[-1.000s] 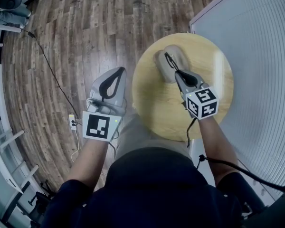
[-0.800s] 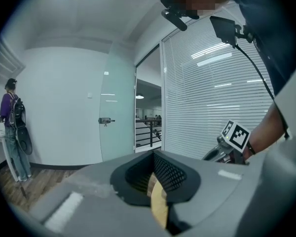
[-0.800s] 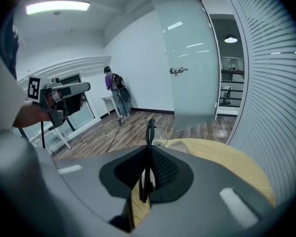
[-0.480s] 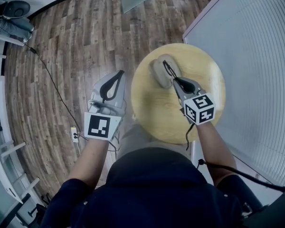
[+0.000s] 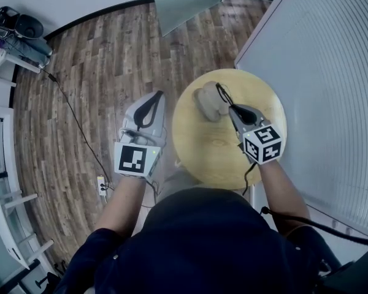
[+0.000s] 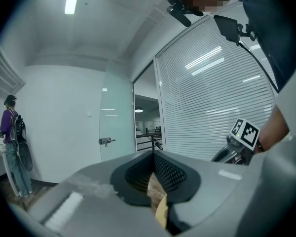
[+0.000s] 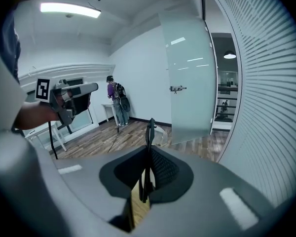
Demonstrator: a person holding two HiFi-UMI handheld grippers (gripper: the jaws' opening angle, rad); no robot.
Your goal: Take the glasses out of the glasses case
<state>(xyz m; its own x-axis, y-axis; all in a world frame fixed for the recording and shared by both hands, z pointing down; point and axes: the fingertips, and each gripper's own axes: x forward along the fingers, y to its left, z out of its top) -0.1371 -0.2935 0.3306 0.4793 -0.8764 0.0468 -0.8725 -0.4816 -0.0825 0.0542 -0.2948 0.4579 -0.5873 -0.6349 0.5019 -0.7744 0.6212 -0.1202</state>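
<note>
Clamping thin black-framed glasses (image 5: 221, 93), the right gripper (image 5: 229, 106) held them over the grey oval glasses case (image 5: 205, 103) on the round wooden table (image 5: 214, 155), their long axis in line with its jaws. The left gripper (image 5: 156, 97), jaws together and empty, hung beside the table.

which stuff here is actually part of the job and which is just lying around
Job:
- glasses, clamped in the right gripper
- glasses case
- round table under the case

Lying about:
- floor cable
- power strip
- left gripper, shut on nothing, off the table

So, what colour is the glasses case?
The glasses case is greyish beige, best seen in the head view.
</note>
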